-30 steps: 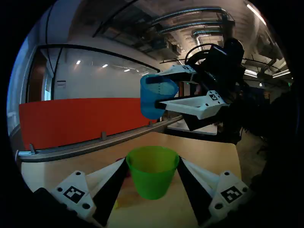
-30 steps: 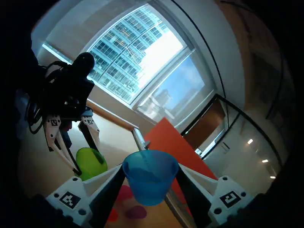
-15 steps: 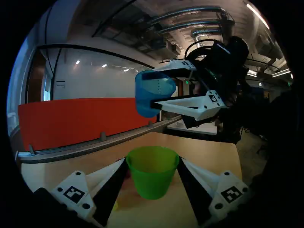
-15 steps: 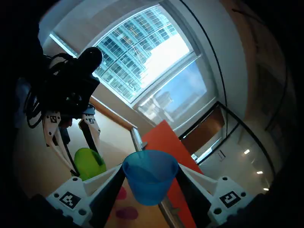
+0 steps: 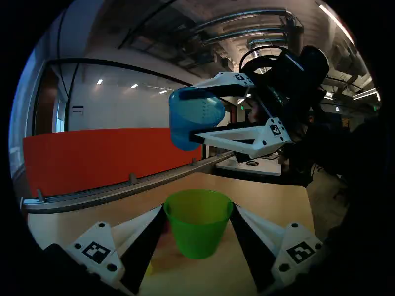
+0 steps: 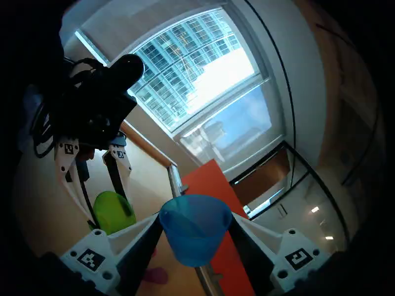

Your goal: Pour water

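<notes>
Blue translucent plastic cup (image 5: 195, 118) hangs in the air, tipped steeply with its mouth turned back toward the right gripper (image 6: 195, 217), whose two fingers are clamped on its sides. From my left gripper view it sits above and a little beyond the green plastic cup (image 5: 198, 222), apart from it, with open air between the two. I cannot tell whether any water is in it or leaving it. The left gripper (image 5: 197, 209) is closed on the green cup, one finger against each side, holding it upright over the pale wooden table (image 5: 266, 192); whether its base touches the top I cannot make out. Along the table's far edge runs a grey metal rail (image 5: 123, 185), and behind that stands an orange partition panel (image 5: 98, 158). In my right gripper view a pink spot (image 6: 155, 275) lies on the table beneath the blue cup, and a large window (image 6: 197, 84) shows tall glass buildings outside. Bare pipes (image 5: 247, 19) cross the ceiling.
</notes>
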The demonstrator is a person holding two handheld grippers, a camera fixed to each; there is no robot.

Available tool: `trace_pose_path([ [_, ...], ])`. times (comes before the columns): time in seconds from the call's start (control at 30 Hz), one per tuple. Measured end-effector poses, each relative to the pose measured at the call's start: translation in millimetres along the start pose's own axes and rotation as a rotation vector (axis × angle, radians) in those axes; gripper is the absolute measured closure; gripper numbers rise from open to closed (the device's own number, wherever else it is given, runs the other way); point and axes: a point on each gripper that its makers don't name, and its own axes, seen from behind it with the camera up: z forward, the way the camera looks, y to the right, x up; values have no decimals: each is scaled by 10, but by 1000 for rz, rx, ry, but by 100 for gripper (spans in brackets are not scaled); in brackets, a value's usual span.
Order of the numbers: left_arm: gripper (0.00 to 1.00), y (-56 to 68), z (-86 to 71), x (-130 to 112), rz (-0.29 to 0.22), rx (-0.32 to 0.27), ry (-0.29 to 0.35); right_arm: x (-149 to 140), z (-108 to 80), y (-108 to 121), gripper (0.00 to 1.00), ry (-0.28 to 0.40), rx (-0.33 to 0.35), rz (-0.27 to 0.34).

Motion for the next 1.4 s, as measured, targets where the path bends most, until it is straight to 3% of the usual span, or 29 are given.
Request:
trace_pose_path([
  [0.87,11,24,-9,33,2,-9,10,40,115,27,9,-13,-2,-174],
  [1.4,11,29,1,33,5,-10,9,36,140,58,9,-14,-8,-231],
])
